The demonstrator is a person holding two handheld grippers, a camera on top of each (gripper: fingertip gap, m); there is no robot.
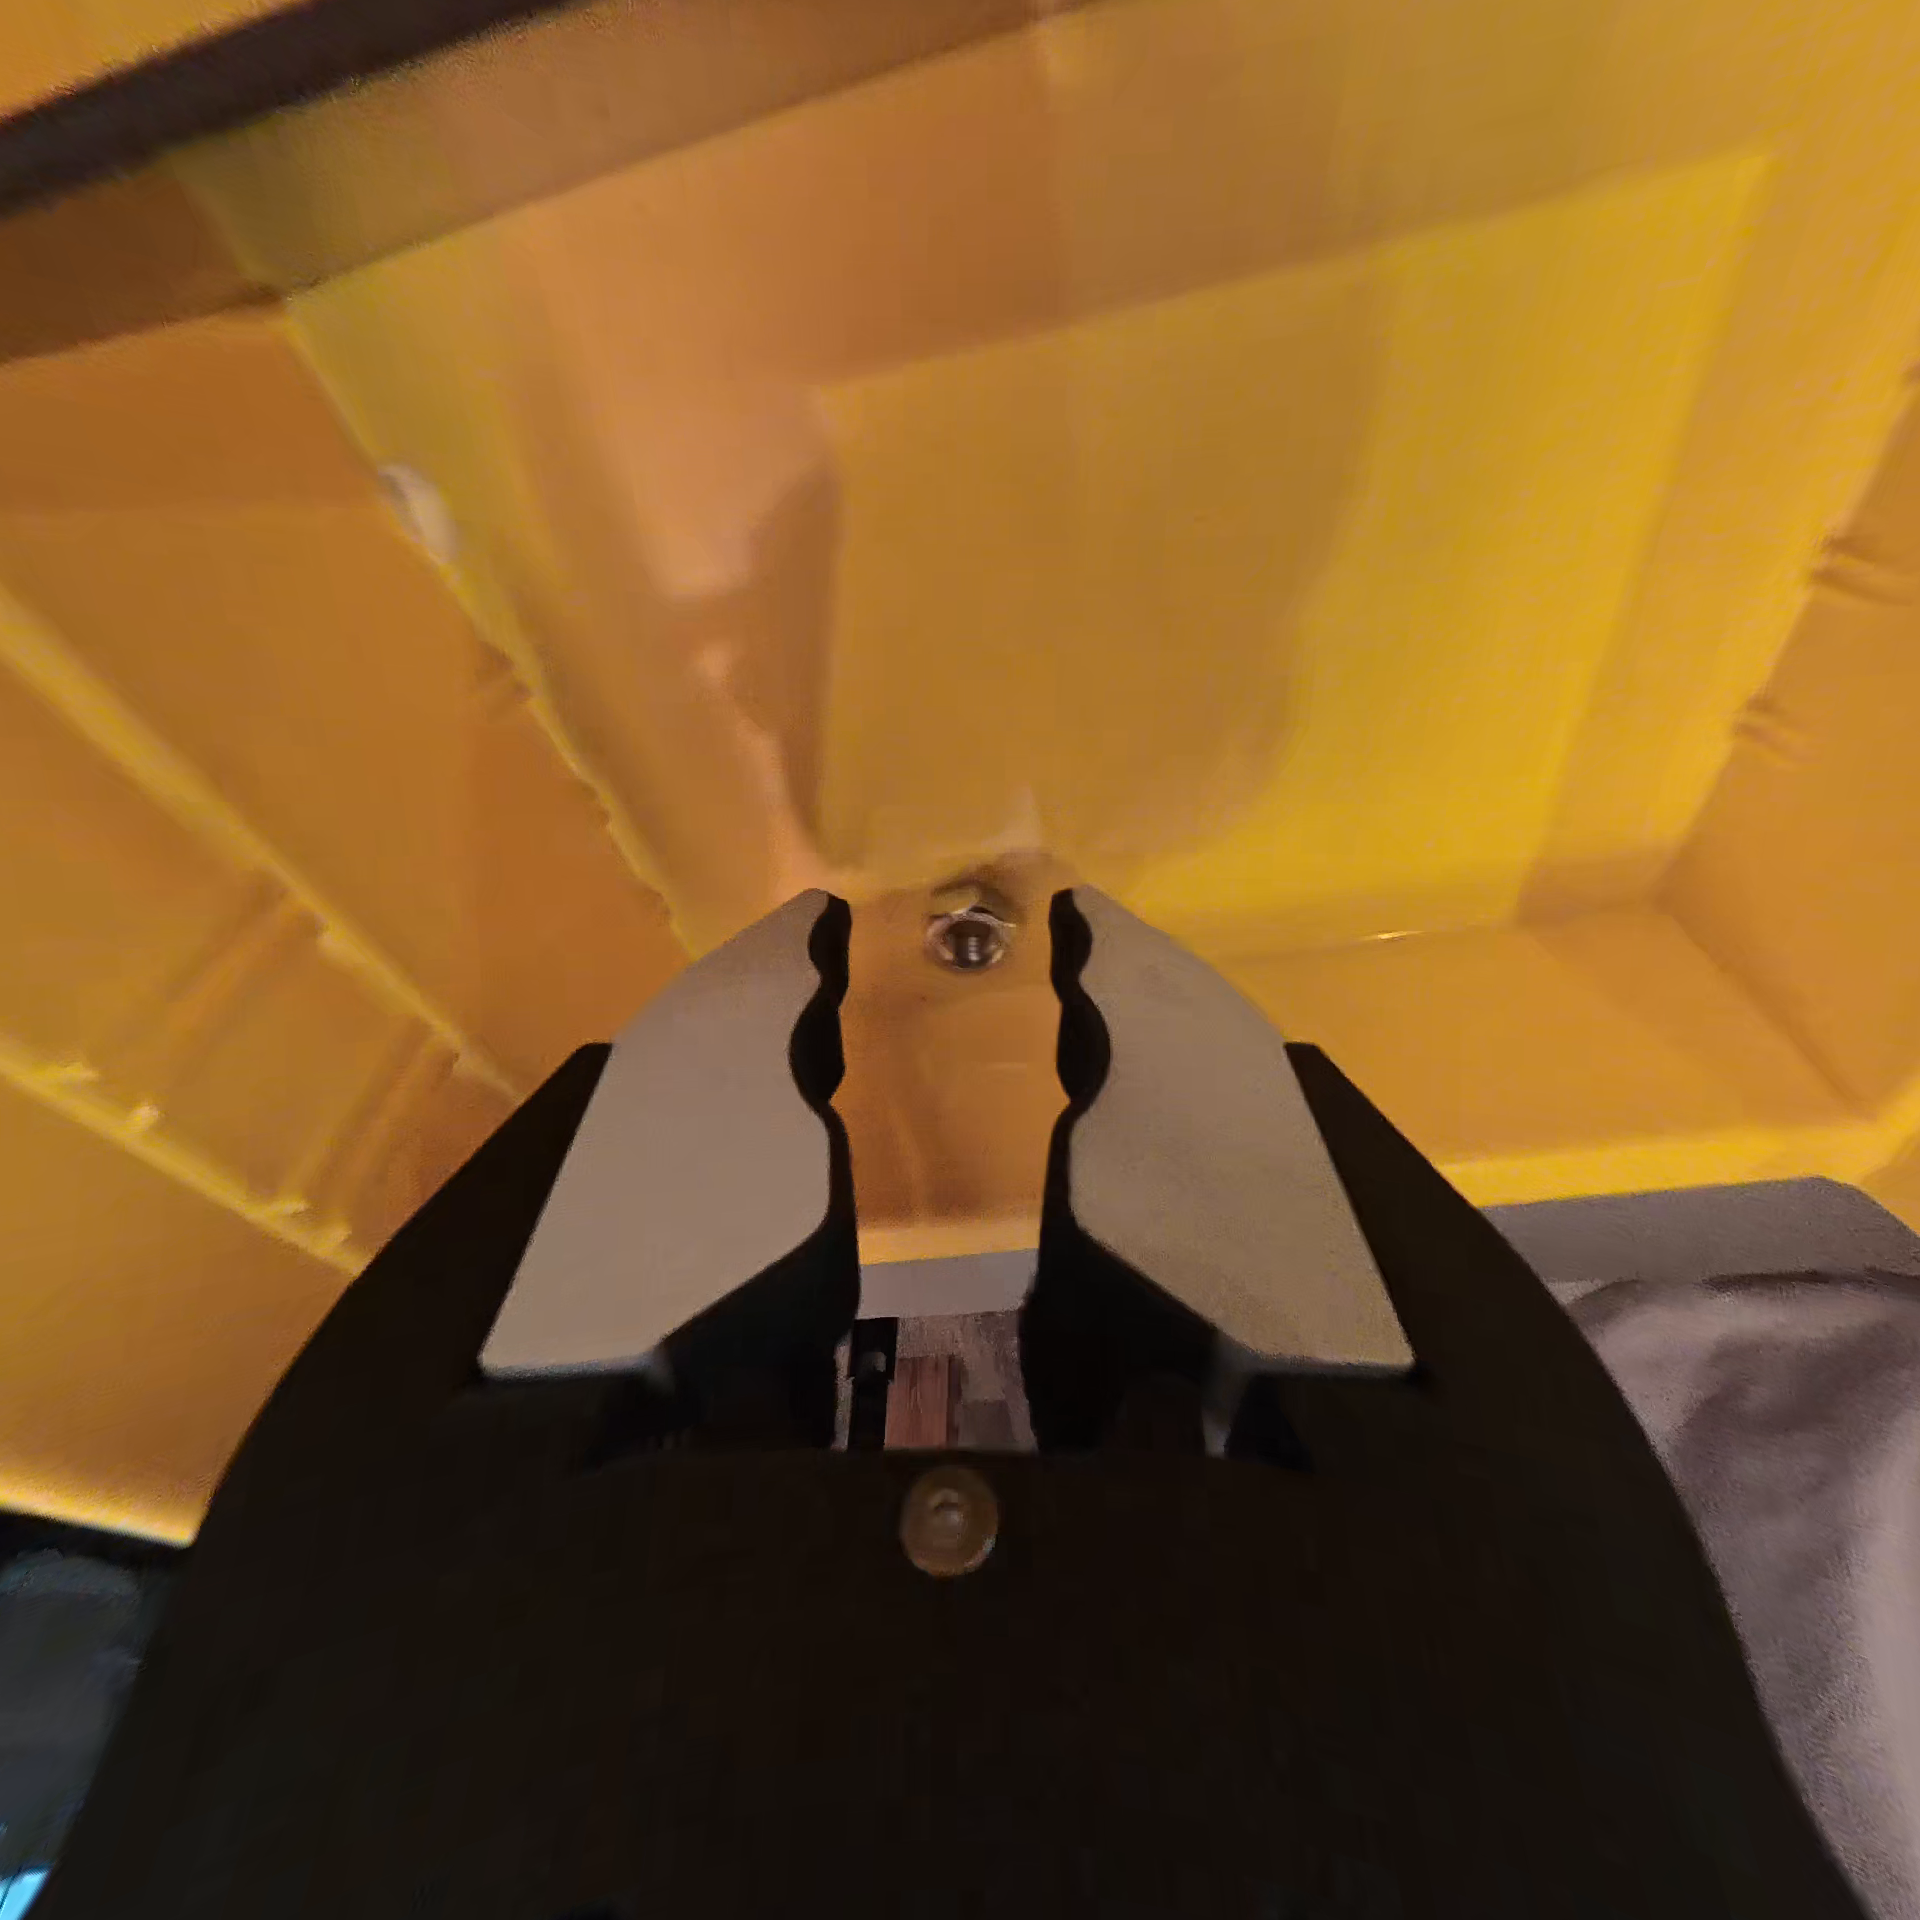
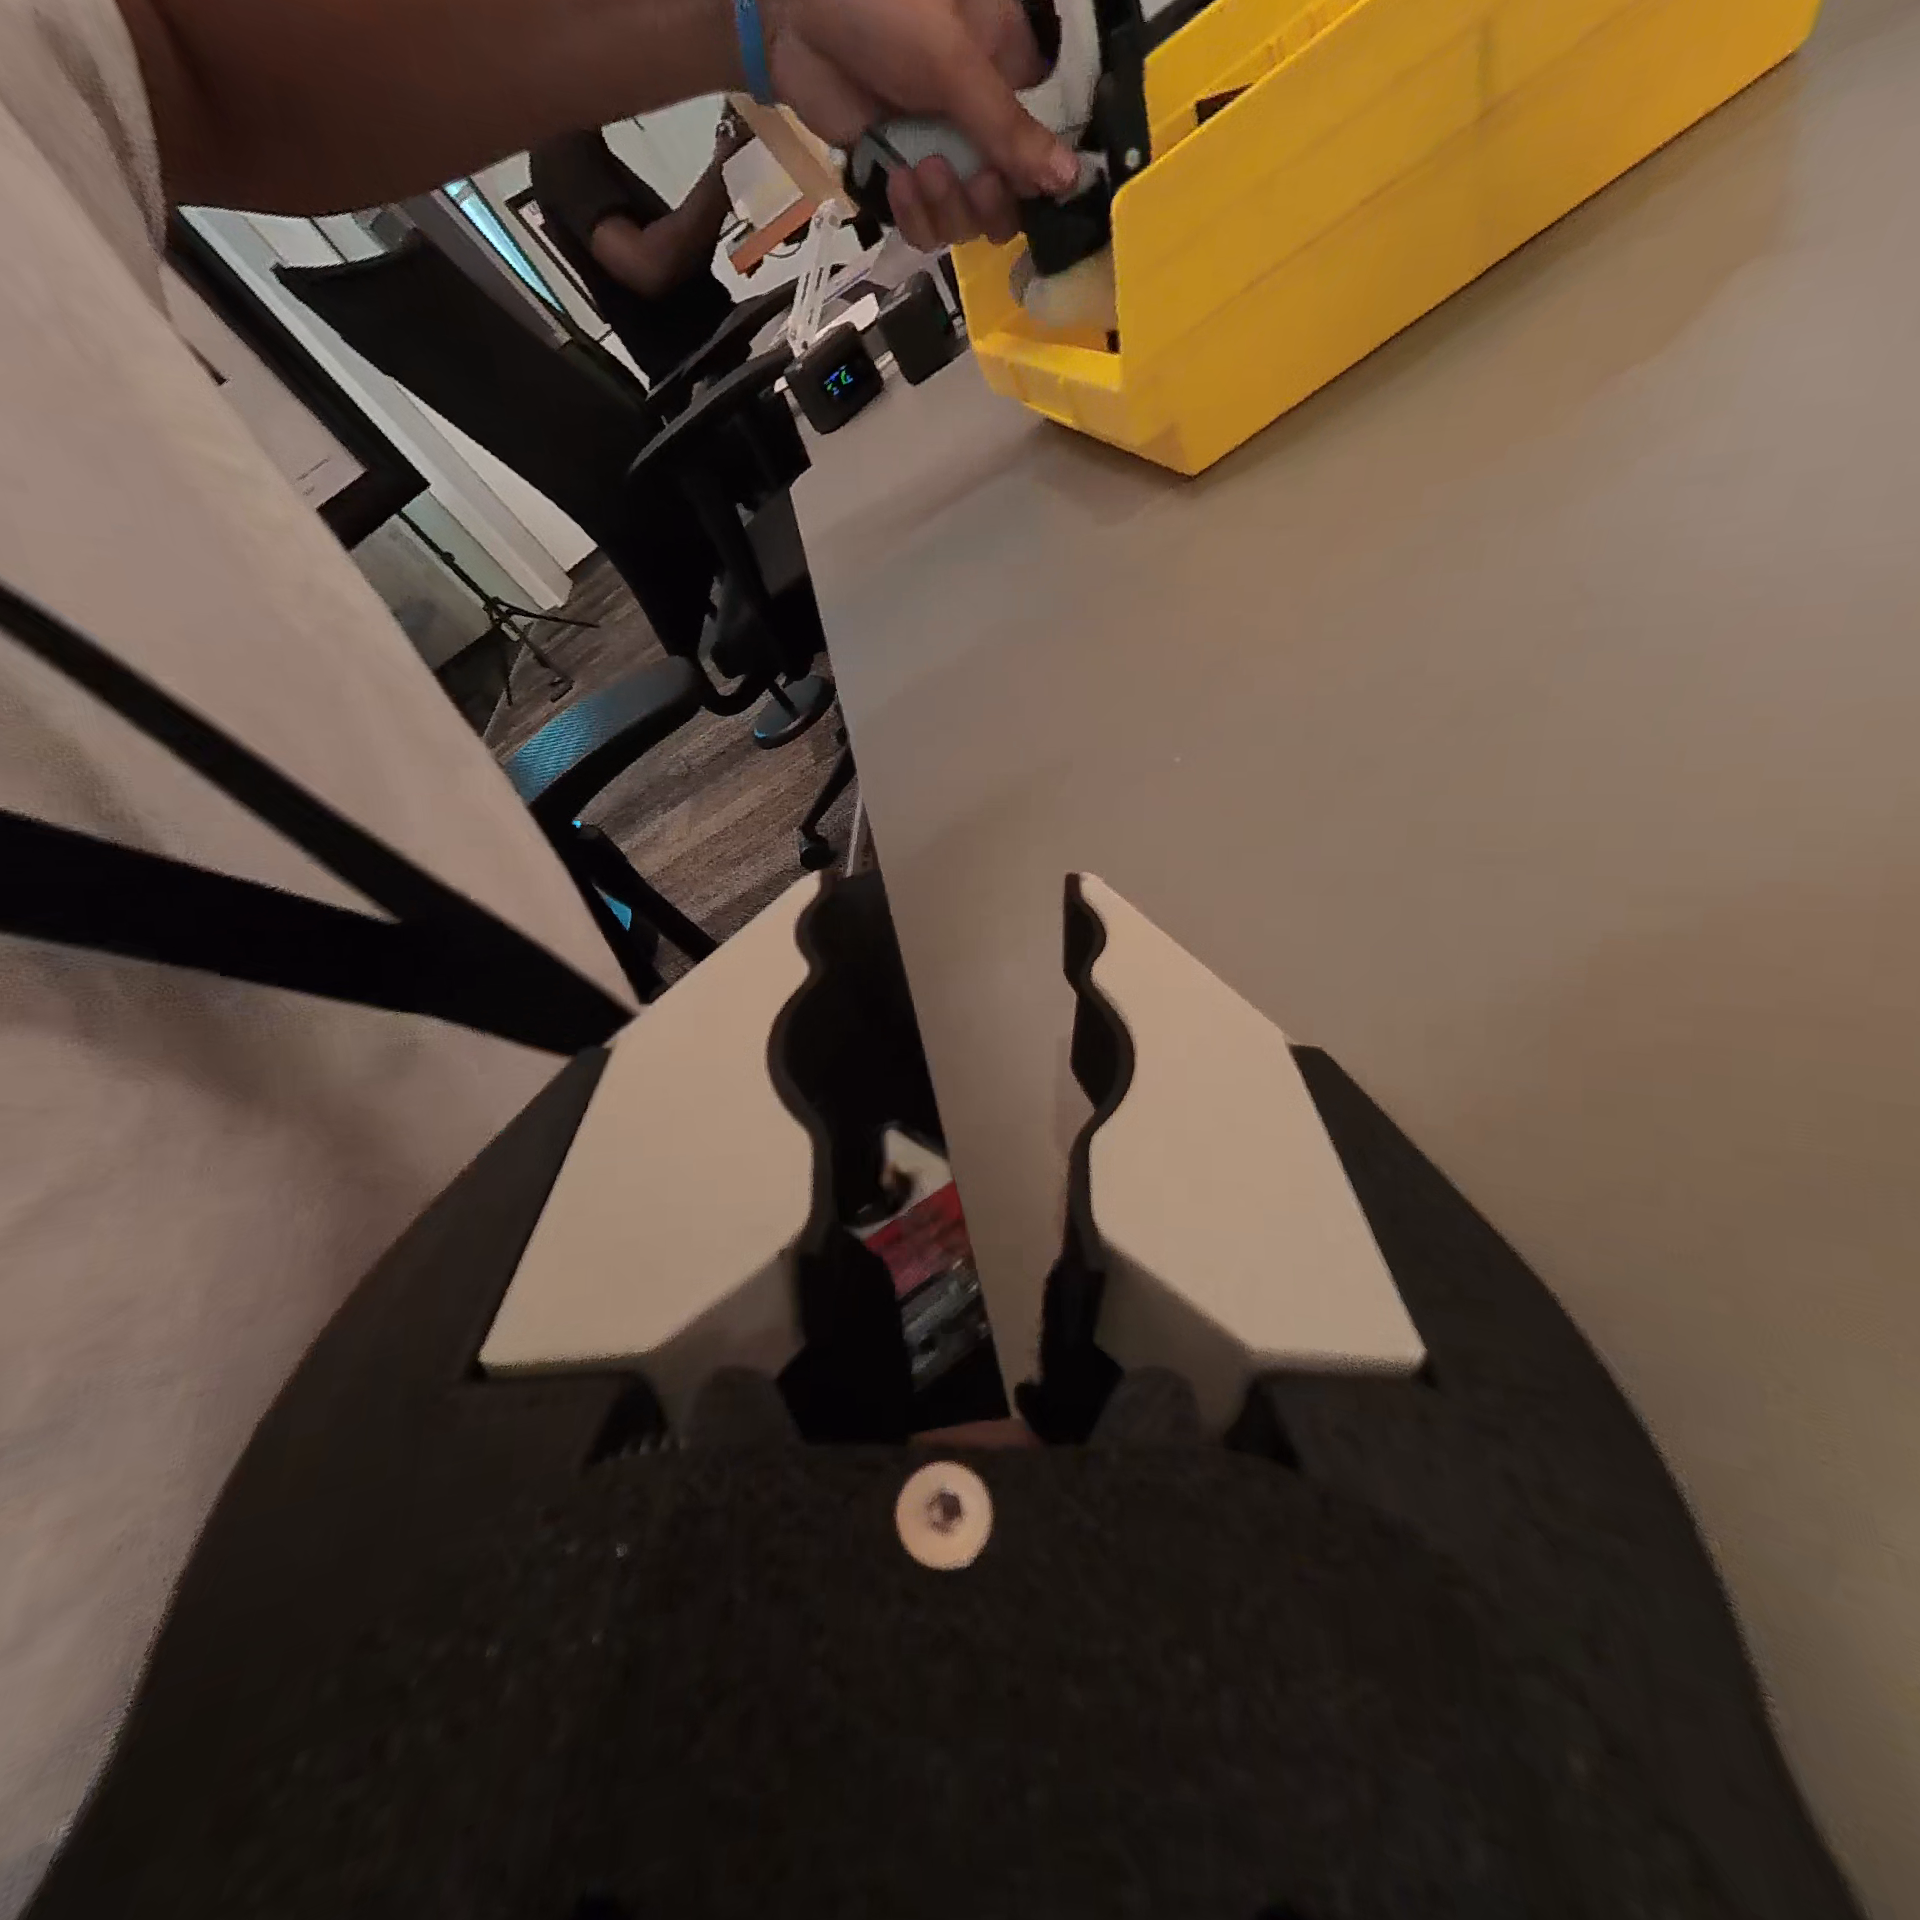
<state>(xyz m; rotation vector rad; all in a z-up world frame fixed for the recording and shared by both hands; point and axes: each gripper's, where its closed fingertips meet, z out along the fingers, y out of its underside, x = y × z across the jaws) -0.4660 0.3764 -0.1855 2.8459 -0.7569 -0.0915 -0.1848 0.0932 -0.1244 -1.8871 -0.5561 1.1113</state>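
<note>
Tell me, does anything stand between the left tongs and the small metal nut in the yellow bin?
Nothing visible does. The left tongs are open inside the yellow bin, and the metal nut lies just beyond the tips.

From my right wrist view, a grey tabletop (image 2: pixel 1351 779) fills everything from twelve to four o'clock. Past its edge, toward ten o'clock, I see dark wood-plank flooring (image 2: pixel 717 800), black office chairs (image 2: pixel 717 457), a tripod (image 2: pixel 509 613) and pale wall panels (image 2: pixel 488 520). The lighting is dim and warm.
</note>
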